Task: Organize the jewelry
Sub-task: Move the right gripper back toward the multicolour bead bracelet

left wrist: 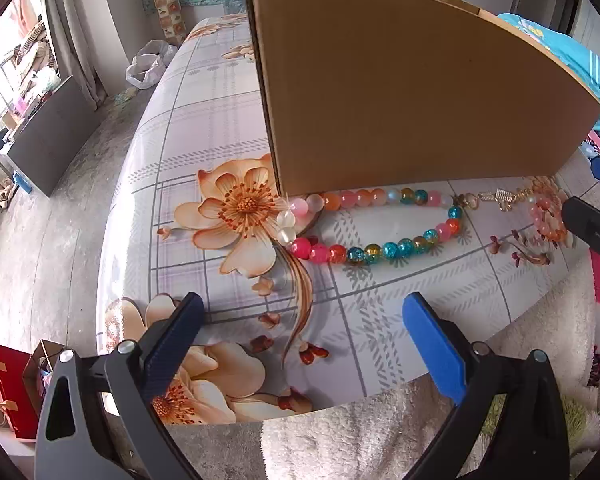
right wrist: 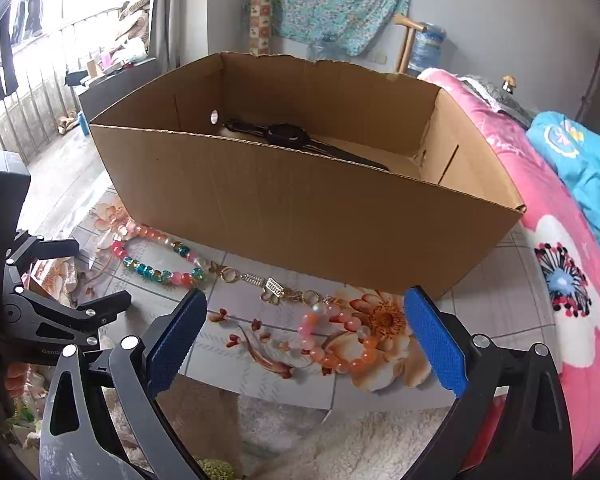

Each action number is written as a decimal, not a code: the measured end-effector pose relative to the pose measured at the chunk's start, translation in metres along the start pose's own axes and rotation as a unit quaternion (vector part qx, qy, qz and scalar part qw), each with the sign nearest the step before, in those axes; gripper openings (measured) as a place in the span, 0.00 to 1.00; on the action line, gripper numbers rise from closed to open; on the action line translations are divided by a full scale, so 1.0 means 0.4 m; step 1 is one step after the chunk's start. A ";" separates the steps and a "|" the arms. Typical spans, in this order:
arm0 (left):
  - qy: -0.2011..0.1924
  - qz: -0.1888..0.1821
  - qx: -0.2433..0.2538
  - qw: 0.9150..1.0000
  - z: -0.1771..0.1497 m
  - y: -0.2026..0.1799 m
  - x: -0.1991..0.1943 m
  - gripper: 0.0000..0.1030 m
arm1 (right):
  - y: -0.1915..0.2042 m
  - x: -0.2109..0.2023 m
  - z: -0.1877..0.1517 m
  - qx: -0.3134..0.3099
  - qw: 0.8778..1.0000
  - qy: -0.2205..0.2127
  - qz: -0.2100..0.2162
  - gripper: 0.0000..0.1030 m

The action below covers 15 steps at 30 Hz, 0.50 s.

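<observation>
Place: a lived-in bedroom at home.
Bedding: pink floral quilt (right wrist: 556, 264) and a blue blanket (right wrist: 580, 168) beside the table.
Table: flowered plastic cloth (left wrist: 204, 152).
Wall: teal flowered fabric (right wrist: 328, 4) hanging.
Window side: curtains (left wrist: 76, 40), railing, cluttered shelves.
Floor: bare concrete (left wrist: 40, 220), shopping bags.

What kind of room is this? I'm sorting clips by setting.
Probably a bedroom at home: a bed with a pink flowered quilt sits beside the table with a flowered cloth, and floral fabric hangs on the wall.
</observation>
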<state>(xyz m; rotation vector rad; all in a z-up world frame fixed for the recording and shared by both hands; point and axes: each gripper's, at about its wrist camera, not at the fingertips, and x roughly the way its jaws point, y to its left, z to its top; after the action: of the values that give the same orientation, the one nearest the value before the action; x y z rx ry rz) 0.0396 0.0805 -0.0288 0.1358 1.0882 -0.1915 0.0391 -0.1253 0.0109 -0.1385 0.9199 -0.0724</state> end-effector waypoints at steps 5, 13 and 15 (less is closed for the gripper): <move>0.003 -0.001 0.002 1.000 0.002 -0.002 0.004 0.96 | 0.008 0.007 0.005 -0.004 1.000 -0.008 0.007 0.92; 0.000 -0.001 0.012 1.000 0.001 -0.005 0.003 0.96 | 0.001 0.022 -0.003 0.010 0.999 -0.009 0.037 0.92; -0.003 0.004 0.009 1.000 0.000 -0.003 -0.003 0.96 | -0.012 0.022 -0.010 0.020 0.999 -0.006 0.039 0.92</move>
<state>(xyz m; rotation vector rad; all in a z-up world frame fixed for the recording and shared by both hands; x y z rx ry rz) 0.0387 0.0797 -0.0279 0.1558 1.0797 -0.1957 0.0413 -0.1315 0.0026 -0.0667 0.9104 -0.0181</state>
